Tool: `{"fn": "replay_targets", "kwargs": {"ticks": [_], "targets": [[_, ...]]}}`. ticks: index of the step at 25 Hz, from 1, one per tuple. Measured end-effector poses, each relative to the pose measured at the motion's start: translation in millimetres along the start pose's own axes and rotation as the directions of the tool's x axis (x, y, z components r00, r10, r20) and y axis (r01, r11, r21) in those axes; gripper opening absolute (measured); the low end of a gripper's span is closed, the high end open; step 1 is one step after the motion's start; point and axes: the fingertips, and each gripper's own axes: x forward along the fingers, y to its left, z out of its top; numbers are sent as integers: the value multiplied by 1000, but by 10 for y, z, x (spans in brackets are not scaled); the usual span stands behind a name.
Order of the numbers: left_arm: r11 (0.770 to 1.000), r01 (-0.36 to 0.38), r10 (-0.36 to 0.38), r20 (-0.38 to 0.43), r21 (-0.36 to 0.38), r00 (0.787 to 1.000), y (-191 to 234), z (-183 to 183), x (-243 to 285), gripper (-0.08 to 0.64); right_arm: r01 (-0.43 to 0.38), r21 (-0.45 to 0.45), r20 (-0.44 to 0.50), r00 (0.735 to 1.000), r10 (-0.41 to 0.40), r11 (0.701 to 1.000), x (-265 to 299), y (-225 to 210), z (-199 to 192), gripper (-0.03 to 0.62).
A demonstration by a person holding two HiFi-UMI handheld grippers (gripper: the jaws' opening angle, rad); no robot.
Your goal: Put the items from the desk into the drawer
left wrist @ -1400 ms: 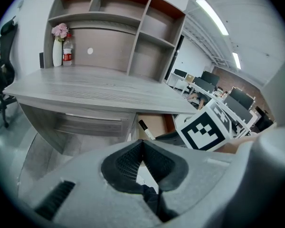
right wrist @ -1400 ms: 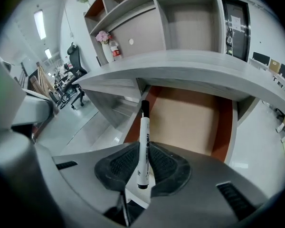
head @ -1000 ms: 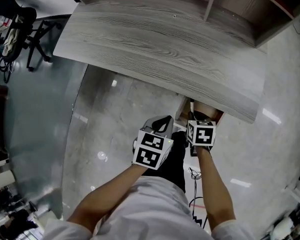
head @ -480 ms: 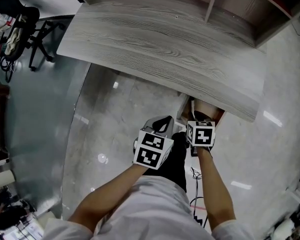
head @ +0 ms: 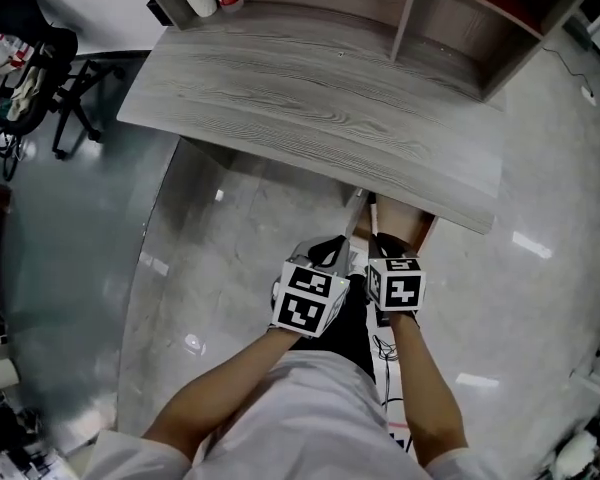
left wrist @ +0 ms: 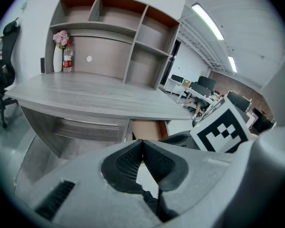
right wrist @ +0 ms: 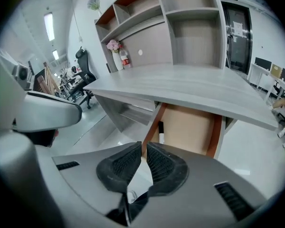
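Note:
The grey wooden desk [head: 320, 98] has an open drawer [head: 408, 230] under its right end. In the right gripper view the drawer [right wrist: 192, 127] shows a tan bottom and a black-and-white marker [right wrist: 160, 132] lying by its left wall. My left gripper [head: 332, 246] hangs in front of the desk, left of the drawer, shut on nothing; in its own view [left wrist: 142, 142] the pads meet. My right gripper [head: 383, 244] is held just before the drawer's front. In its own view [right wrist: 144, 148] it is shut and holds nothing.
A white vase with pink flowers [left wrist: 58, 56] and a red-labelled bottle [left wrist: 67, 63] stand at the desk's back left. A shelf unit [head: 450, 18] rises behind the desk. A black office chair [head: 40, 58] stands at the far left. Glossy floor lies under the grippers.
The head view has tilted, so the desk sits lower and more of the shelf unit shows. Both grippers stay side by side before the drawer, shifted slightly down.

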Motion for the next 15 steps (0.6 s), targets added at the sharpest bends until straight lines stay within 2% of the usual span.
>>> {"fn": "replay_targets", "kwargs": {"ticks": [15], "targets": [[997, 73, -75, 81, 27, 994, -342, 96, -393, 4, 26, 18, 177, 984, -28, 1000, -939, 379, 238, 8]]}}
